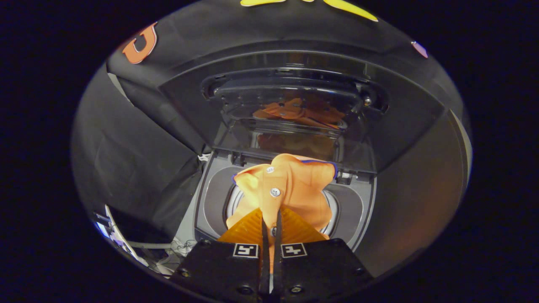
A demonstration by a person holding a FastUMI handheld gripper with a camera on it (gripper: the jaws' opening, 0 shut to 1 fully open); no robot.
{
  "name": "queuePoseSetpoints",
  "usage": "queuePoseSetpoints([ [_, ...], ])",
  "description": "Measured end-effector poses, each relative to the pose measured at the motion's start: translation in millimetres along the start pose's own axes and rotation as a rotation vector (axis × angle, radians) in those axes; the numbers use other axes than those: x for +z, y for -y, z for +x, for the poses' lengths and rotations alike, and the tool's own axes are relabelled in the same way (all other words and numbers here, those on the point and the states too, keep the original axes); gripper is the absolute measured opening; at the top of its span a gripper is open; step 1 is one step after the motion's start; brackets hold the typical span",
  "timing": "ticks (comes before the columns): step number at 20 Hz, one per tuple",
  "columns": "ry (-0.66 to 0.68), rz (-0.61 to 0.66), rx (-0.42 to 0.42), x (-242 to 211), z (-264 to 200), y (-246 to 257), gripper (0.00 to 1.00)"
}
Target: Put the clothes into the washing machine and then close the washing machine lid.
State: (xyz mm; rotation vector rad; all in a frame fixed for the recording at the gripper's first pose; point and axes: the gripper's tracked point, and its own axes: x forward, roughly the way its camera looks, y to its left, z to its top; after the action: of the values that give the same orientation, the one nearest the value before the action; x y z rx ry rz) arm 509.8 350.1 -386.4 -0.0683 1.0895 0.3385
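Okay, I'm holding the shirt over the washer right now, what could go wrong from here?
1. The orange buttoned shirt hangs bunched over the round drum opening; let go here, part of it may drape on the grey washer top instead of dropping in.
2. The tongs pinch only a thin fold by the placket, so it might slip early.
3. The raised glass lid could trap any cloth left on the rim.

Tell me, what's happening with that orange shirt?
A person is using a hand-held gripper to load laundry. Its two fingers are pinched shut on an orange shirt with white buttons, holding it bunched up right over the round opening of the washing machine. The lid stands open behind it, and the shirt's reflection shows in its glass. The shirt is not dropped in yet, and the lid has to be closed afterwards.
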Motion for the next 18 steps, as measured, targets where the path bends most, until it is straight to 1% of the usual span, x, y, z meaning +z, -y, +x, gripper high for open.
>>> queuePoseSetpoints([
  [3, 0.005, 0.001, -0.002, -1.7, -2.6, 3.1, 0.12],
  [6, 0.006, 0.005, 0.006, -2.0, -2.3, 2.9, 0.14],
  [8, 0.021, -0.009, 0.003, -2.0, -3.7, 4.6, 0.20],
  [11, 0.062, -0.034, -0.038, 4.8, -10.7, 7.9, 0.83],
  [12, 0.072, -0.040, -0.058, 8.3, -13.5, 11.6, 0.82],
  [13, 0.084, -0.044, -0.060, 10.3, -15.4, 10.6, 0.80],
  [18, 0.090, -0.047, -0.064, 9.6, -20.6, 9.8, 0.80],
])
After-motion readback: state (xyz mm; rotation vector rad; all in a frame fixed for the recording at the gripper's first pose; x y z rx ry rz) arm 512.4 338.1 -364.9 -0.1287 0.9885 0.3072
